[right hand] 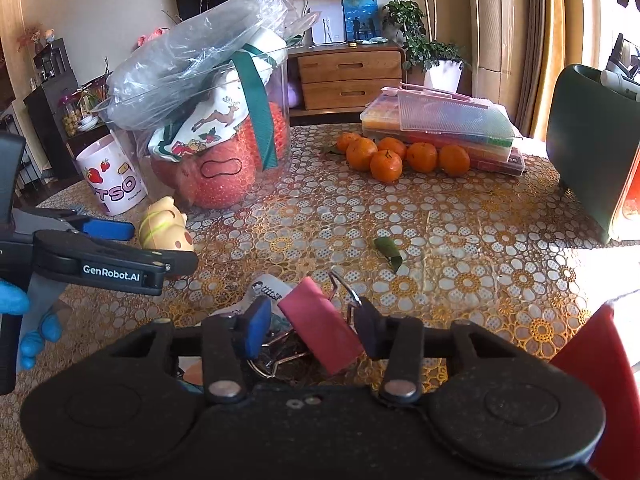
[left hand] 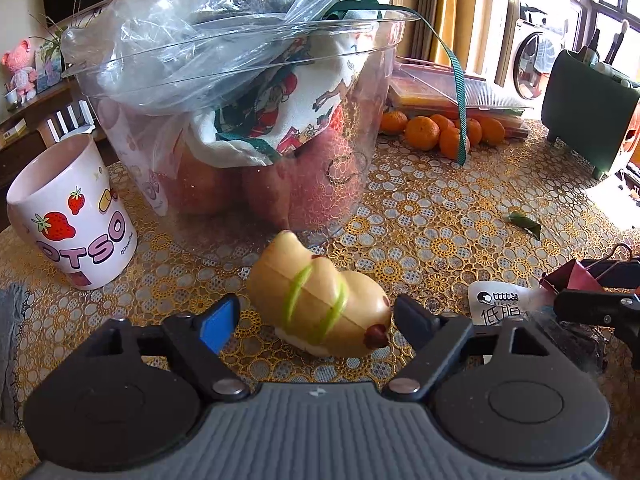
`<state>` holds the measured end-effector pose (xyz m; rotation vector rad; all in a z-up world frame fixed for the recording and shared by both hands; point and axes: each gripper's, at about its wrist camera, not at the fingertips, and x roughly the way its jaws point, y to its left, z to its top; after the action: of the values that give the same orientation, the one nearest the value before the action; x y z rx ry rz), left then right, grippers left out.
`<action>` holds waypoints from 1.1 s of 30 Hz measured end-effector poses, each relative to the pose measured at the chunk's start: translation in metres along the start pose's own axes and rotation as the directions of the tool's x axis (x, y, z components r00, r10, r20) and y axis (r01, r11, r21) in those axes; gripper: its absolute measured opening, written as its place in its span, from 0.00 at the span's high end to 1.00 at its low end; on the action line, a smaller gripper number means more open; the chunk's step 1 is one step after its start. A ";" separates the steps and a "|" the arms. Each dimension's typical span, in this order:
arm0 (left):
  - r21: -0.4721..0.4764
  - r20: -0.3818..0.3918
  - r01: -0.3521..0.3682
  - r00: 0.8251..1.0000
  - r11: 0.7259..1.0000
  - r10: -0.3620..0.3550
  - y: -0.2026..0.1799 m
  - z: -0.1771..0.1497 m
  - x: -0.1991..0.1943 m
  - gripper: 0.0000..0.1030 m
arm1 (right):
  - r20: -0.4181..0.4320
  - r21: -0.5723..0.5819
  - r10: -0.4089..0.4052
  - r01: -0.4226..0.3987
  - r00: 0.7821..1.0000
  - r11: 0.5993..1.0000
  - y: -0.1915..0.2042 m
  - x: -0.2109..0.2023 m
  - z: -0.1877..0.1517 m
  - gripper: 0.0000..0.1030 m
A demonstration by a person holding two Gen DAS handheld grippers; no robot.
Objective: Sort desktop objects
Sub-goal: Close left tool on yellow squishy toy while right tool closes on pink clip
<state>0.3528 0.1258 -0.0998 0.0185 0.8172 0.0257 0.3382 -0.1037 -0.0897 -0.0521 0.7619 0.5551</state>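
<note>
A yellow toy figure with green stripes (left hand: pixel 320 304) lies on the lace tablecloth, between the fingers of my left gripper (left hand: pixel 316 320), which is open around it without squeezing. It also shows in the right wrist view (right hand: pixel 162 226), next to the left gripper (right hand: pixel 160 248). My right gripper (right hand: pixel 312 330) has its fingers on either side of a pink binder clip (right hand: pixel 320 322) that rests on a snack packet (right hand: pixel 272 294); it looks closed on the clip. The clip also shows in the left wrist view (left hand: pixel 568 276).
A clear tub (left hand: pixel 352 152) stuffed with bags and red fruit stands behind the toy. A strawberry mug (left hand: pixel 68 212) is at the left. Tangerines (right hand: pixel 384 156), stacked plastic boxes (right hand: pixel 448 128), a green appliance (right hand: pixel 592 148) and a leaf (right hand: pixel 388 250) lie beyond.
</note>
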 end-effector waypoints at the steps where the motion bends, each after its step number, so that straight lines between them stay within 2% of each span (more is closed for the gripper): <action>1: 0.002 0.001 -0.002 1.000 1.000 0.002 0.000 0.000 0.000 0.29 | 0.002 0.005 0.003 -0.003 1.000 1.000 0.000 0.000 0.000 0.62; 8: 0.013 0.014 -0.017 1.000 1.000 0.017 0.000 -0.002 -0.005 0.32 | 0.014 0.017 0.000 -0.001 1.000 1.000 -0.002 -0.004 0.000 0.66; 10: 0.018 0.013 -0.017 1.000 1.000 0.017 -0.001 -0.002 -0.008 0.33 | 0.022 0.014 -0.009 0.009 1.000 1.000 -0.002 -0.006 0.000 0.74; 14: 0.042 0.014 -0.025 1.000 0.999 0.024 -0.007 -0.004 -0.017 0.34 | 0.027 0.002 -0.021 0.021 0.999 1.000 -0.001 -0.012 0.000 0.74; 20: 0.065 0.028 0.023 0.999 0.998 -0.025 -0.018 -0.007 -0.041 0.35 | 0.051 0.029 -0.041 0.039 0.998 0.999 -0.004 -0.029 -0.005 0.75; 22: 0.073 0.032 0.038 0.999 0.997 -0.040 -0.023 -0.008 -0.050 0.35 | 0.063 0.019 -0.036 0.035 0.997 0.999 -0.002 -0.038 -0.005 0.80; 33: 0.089 0.033 0.118 0.992 0.989 -0.121 -0.044 -0.024 -0.103 0.35 | 0.105 0.018 -0.018 0.016 0.994 1.000 0.008 -0.084 -0.016 0.80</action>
<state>0.2656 0.0793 -0.0426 0.0519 0.7791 -0.1232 0.2748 -0.1387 -0.0437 -0.0135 0.6634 0.5312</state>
